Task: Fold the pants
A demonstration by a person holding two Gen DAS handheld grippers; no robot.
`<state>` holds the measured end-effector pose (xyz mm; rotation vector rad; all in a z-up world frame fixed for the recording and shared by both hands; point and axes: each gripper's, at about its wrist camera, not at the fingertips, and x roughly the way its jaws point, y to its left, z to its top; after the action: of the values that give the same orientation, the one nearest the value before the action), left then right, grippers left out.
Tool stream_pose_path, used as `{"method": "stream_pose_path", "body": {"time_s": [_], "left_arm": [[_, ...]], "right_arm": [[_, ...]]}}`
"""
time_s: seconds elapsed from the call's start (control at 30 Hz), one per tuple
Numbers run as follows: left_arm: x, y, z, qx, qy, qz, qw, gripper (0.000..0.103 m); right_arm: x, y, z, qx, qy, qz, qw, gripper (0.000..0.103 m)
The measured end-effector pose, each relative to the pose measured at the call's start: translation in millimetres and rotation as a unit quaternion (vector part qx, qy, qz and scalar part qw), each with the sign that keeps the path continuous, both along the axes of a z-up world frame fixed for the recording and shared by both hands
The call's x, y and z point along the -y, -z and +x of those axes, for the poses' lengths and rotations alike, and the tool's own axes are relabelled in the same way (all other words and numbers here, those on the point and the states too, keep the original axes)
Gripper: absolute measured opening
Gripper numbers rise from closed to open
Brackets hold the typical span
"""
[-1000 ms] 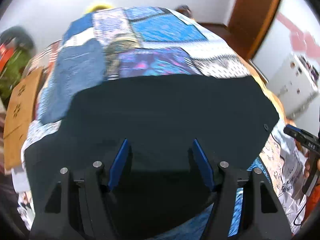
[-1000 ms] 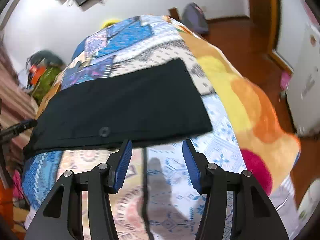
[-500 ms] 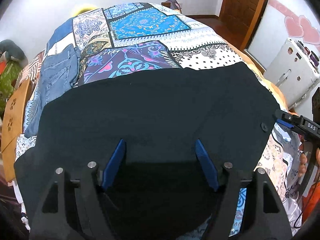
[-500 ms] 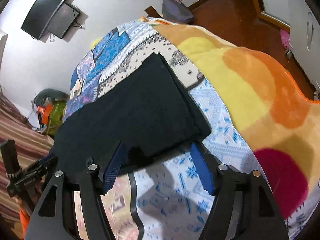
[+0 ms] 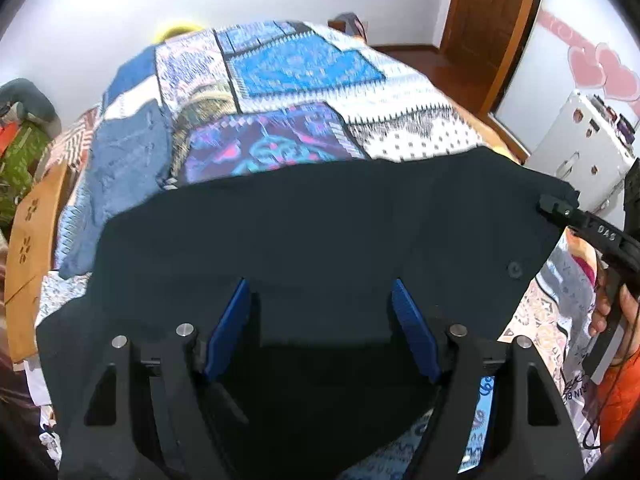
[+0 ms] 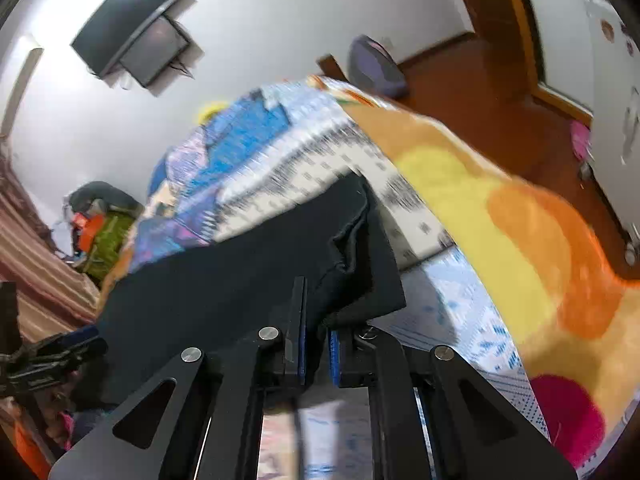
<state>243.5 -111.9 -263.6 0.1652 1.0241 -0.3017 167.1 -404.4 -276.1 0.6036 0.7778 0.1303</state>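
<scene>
Dark navy pants (image 5: pixel 320 220) lie spread across a patchwork bedspread (image 5: pixel 288 76), with a button (image 5: pixel 514 269) near their right end. My left gripper (image 5: pixel 320 312) is open, its blue pads hovering over the near edge of the pants. My right gripper (image 6: pixel 314 344) is shut on the right edge of the pants (image 6: pixel 240 280), and the cloth bunches up just ahead of the jaws. The right gripper also shows in the left wrist view (image 5: pixel 560 210), at the right corner of the pants.
Blue jeans (image 5: pixel 120 168) lie on the bed to the left. A wooden headboard (image 5: pixel 28 240) is at the far left. An orange and yellow blanket (image 6: pixel 520 232) covers the bed's right side. A white cabinet (image 5: pixel 584 152) and a wooden door (image 5: pixel 492 12) stand to the right.
My right gripper has closed on the pants' right edge and lifted it, so the cloth bunches. My left gripper stays open over the near edge.
</scene>
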Motion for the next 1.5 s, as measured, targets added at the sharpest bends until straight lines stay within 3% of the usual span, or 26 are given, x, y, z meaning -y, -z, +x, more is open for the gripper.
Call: {"method": "stream_pose_path", "body": {"time_s": [0.33,0.67,0.87,1.27,1.3,1.43,1.5], "left_arm": [[-65.5,-52.5,-20.5,0.068,-0.053,-0.041,0.9955,0.081],[-146.1,-86.1,-51.9,0.125,-0.119,-0.062,0.9832,0.084],[-176.1,-85.1,-68.7,0.13,-0.148,-0.062,0.9785,0.085],[-180.2,-69.0,-71.2,0.112,-0.153,-0.056,0.9803,0.084],[-177.5,-68.0,-69.4,0.11,-0.15,-0.056,0.9809,0.084],[-164.0,-64.4,-59.6,0.101,-0.137,-0.059,0.9837,0.085],[-157.8,-64.0,-54.8,0.097,-0.131,-0.06,0.9848,0.084]], "right_arm": [[-47.3,-89.8,5.8,0.103,-0.049,0.001,0.994,0.007],[-128.1,-132.8,32.4,0.154,-0.128,0.02,0.98,0.007],[-187.3,-122.0,48.2,0.135,-0.2,0.022,0.97,0.007],[-266.6,-50.3,32.3,0.023,-0.332,-0.039,0.942,0.012],[-268.4,-47.1,29.9,0.016,-0.337,-0.049,0.94,0.014],[-266.9,-44.9,23.0,0.001,-0.363,-0.045,0.931,0.037],[-262.9,-50.3,17.9,0.009,-0.368,-0.052,0.928,0.039]]}}
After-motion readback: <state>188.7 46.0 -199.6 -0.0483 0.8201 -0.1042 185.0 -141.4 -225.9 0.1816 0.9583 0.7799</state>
